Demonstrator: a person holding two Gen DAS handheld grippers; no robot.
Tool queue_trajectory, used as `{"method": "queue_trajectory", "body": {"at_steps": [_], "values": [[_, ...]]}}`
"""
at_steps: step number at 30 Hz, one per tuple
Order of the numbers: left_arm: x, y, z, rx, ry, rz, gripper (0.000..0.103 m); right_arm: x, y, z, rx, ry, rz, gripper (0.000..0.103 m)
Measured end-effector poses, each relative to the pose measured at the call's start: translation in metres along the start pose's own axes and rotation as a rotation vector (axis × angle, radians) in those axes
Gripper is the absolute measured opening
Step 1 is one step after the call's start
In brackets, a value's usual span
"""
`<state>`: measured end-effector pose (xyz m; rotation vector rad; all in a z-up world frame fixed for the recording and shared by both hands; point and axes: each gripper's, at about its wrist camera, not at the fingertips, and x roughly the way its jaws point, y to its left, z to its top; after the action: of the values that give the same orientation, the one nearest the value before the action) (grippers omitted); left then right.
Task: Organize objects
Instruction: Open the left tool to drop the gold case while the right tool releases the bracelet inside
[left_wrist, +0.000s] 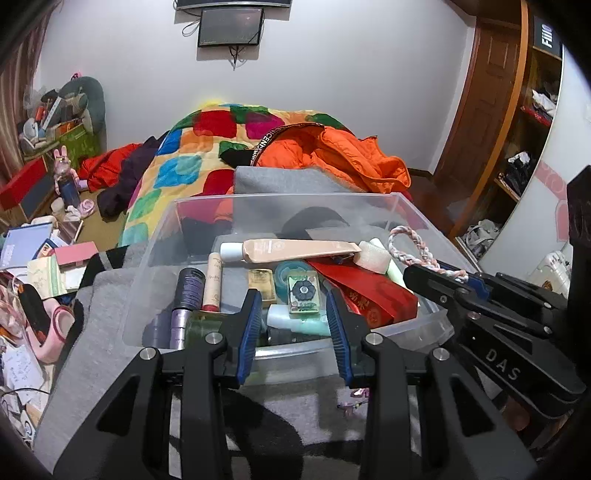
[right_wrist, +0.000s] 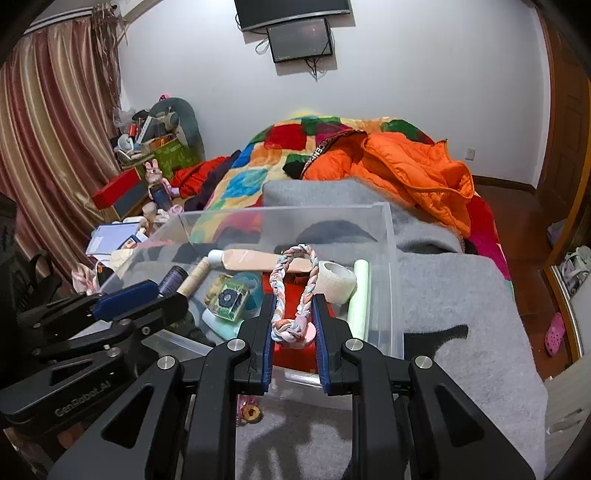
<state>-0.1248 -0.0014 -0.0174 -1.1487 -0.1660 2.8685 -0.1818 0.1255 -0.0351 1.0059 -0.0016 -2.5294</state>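
Braided cotton, pink and white with touches of blue, makes up the rope ring (right_wrist: 293, 291) that the right claw (right_wrist: 294, 314) pinches at its knotted end, the blue pads pressed against the knot from both sides while the loop stands up and forward beyond the fingertips. It hangs over the near right part of the clear plastic bin (right_wrist: 384, 236), above a red packet (left_wrist: 369, 295) and just ahead of a white foam roll (right_wrist: 336, 280) and a pale green tube (right_wrist: 359, 295). Such a ring looks light and limp: it should sag and swing once moved, cannot be pushed by its far end, and is unlikely to break or slip, since the weave gives the pads plenty of bite. The knot seems the best place to hold it, being the thickest and firmest part; a pinch on a single strand would probably let the loop twist round. The left claw (left_wrist: 293, 317) stands partly spread with nothing between its pads, hovering over the near edge of the bin, where a small clear box with a dark flower print (left_wrist: 303, 293) lies straight ahead of its tips, a peach tube (left_wrist: 295, 249) beyond that, and a dark purple cylinder (left_wrist: 189, 288) to its left. That box looks hard and smooth, so it may slide under a light squeeze.
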Motion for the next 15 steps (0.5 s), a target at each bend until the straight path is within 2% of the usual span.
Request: {"method": "queue_trajectory", "body": {"at_steps": [2, 4, 6, 8, 10, 15], "values": [[-0.001, 0.0, 0.0, 0.005, -0.001, 0.005, 0.037, -0.001, 0.0, -0.001, -0.003, 0.006, 0.002, 0.018], [-0.004, 0.001, -0.001, 0.001, -0.001, 0.002, 0.044, -0.002, 0.001, -0.002, -0.004, 0.012, 0.014, 0.021], [-0.006, 0.002, -0.002, -0.003, -0.003, -0.003, 0.049, -0.004, 0.001, -0.002, -0.007, 0.012, 0.021, 0.027], [-0.01, 0.001, -0.003, 0.0, -0.007, -0.005, 0.052, -0.007, 0.001, -0.002, -0.008, 0.002, 0.012, 0.038], [-0.014, 0.001, -0.005, 0.005, -0.01, -0.004, 0.056, -0.01, 0.001, -0.003, -0.006, -0.001, 0.002, 0.043], [-0.027, 0.002, -0.008, 0.008, -0.023, -0.014, 0.065, -0.017, -0.005, -0.003, 0.008, 0.003, 0.007, 0.044]]}}
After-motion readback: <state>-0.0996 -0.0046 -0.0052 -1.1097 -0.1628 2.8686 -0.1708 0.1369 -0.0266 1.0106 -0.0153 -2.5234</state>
